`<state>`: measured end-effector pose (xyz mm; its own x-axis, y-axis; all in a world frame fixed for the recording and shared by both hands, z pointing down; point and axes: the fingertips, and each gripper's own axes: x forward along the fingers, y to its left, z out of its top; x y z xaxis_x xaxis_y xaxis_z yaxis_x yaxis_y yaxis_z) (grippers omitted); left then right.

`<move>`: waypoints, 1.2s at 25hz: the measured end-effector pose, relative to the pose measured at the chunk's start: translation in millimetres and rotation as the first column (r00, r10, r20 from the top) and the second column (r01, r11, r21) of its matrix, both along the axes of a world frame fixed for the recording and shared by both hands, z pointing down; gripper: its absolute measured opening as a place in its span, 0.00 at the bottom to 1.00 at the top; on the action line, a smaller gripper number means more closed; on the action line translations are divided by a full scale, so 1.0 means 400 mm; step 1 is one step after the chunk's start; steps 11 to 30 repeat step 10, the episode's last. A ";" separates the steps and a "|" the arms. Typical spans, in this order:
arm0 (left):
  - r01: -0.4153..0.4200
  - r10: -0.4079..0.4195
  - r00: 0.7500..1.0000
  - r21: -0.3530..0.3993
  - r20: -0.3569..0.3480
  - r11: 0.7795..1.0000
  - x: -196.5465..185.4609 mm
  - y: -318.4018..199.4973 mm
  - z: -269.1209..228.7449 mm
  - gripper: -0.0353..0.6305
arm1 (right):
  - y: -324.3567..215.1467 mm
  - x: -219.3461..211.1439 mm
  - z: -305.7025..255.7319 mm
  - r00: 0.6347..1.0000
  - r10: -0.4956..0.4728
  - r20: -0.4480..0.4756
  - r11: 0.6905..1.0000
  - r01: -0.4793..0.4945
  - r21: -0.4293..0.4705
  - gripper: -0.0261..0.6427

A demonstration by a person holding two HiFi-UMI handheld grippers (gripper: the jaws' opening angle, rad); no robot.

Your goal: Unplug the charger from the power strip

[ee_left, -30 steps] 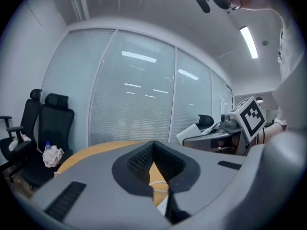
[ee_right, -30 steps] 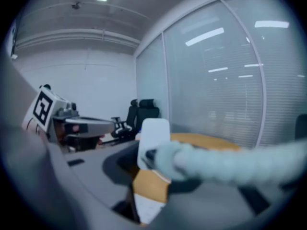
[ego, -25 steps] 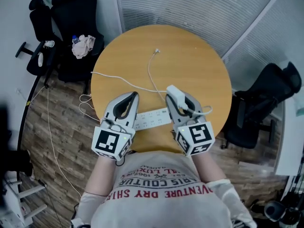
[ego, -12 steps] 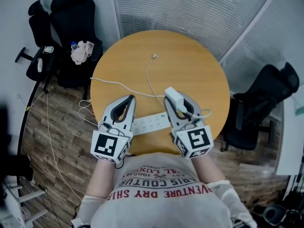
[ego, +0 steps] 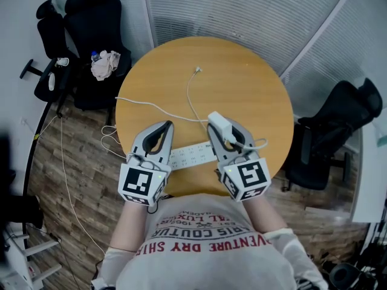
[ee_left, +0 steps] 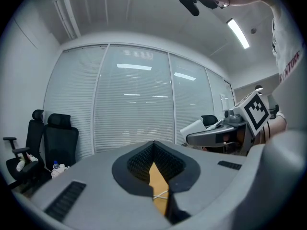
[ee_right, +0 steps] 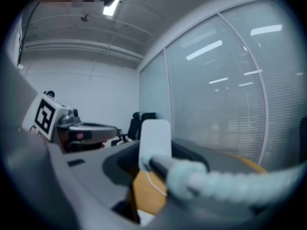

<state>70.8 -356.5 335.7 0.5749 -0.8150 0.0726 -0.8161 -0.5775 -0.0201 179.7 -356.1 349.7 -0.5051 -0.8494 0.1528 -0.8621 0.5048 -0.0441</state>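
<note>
A white power strip [ego: 192, 156] lies on the round wooden table [ego: 242, 83] near its front edge, between my two grippers. My right gripper [ego: 220, 125] is shut on the white charger [ego: 217, 122], which it holds past the strip's right end and apart from it. The right gripper view shows the charger [ee_right: 154, 140] upright between the jaws of the right gripper [ee_right: 153, 152], its braided cable [ee_right: 216, 178] running back toward the camera. A thin white cable [ego: 190, 92] trails across the table to a loose plug [ego: 198, 70]. My left gripper [ego: 167, 125] is shut and holds nothing; the left gripper [ee_left: 153, 145] sits over the strip's left end.
A second white cord [ego: 145, 104] runs off the table's left side to the wooden floor. A black office chair [ego: 91, 17] with a cloth and bottle [ego: 104, 64] stands at the back left, another black chair [ego: 344, 119] at the right. A glass wall with blinds [ego: 242, 11] lies behind.
</note>
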 end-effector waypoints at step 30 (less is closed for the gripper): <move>0.032 -0.032 0.999 -0.028 0.001 0.999 -0.019 -0.007 0.017 0.10 | 0.001 -0.010 0.023 1.000 -0.005 -0.014 1.000 0.005 -0.024 0.27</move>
